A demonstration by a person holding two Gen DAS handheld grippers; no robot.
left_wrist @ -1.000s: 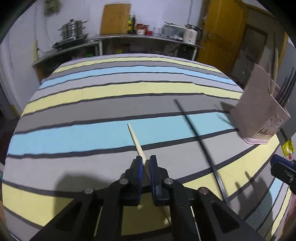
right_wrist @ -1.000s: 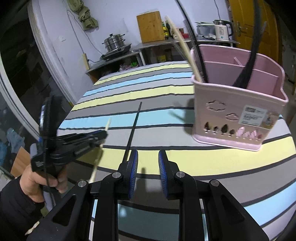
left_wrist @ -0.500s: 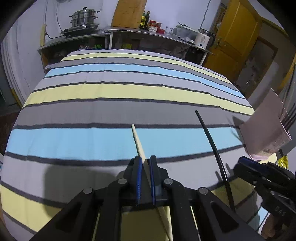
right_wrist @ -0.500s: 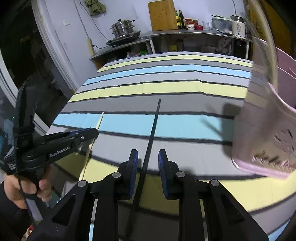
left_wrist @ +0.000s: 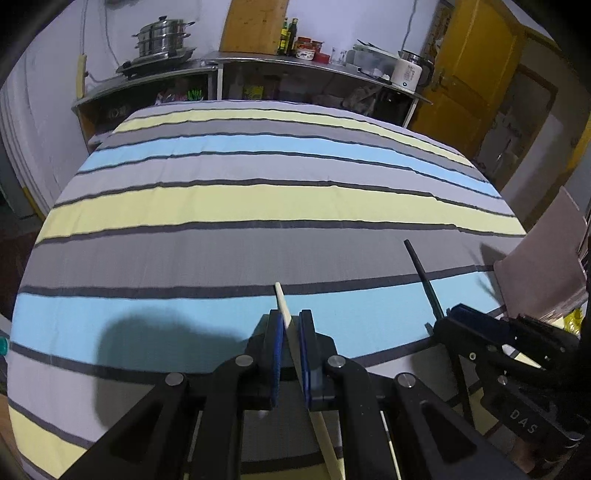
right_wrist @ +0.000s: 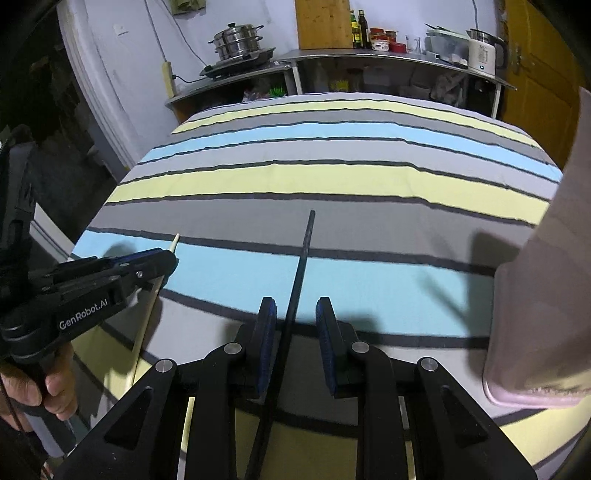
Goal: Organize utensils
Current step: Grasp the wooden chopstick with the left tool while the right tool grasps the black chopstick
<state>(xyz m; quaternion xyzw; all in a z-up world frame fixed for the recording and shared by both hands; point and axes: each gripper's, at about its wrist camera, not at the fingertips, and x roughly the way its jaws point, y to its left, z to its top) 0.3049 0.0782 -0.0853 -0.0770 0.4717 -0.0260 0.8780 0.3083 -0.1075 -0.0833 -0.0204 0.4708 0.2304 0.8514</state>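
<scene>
between right gripper (right_wrist: 295, 325) fingers, black chopstick (right_wrist: 301, 266)

The right gripper (right_wrist: 295, 325) straddles a long black chopstick (right_wrist: 301, 273) on the striped blue, yellow and grey cloth (right_wrist: 332, 177), fingers parted and not touching it. Left of that chopstick, the left gripper (right_wrist: 162, 260) clamps a pale wooden chopstick (right_wrist: 174, 242). A pink plastic holder (right_wrist: 546, 295) stands to its right.

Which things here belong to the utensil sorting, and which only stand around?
Belong to the job: pale chopstick, black chopstick, pink holder, left claw, right claw.

Just standing about: steamer pot, kettle, cutting board.
</scene>
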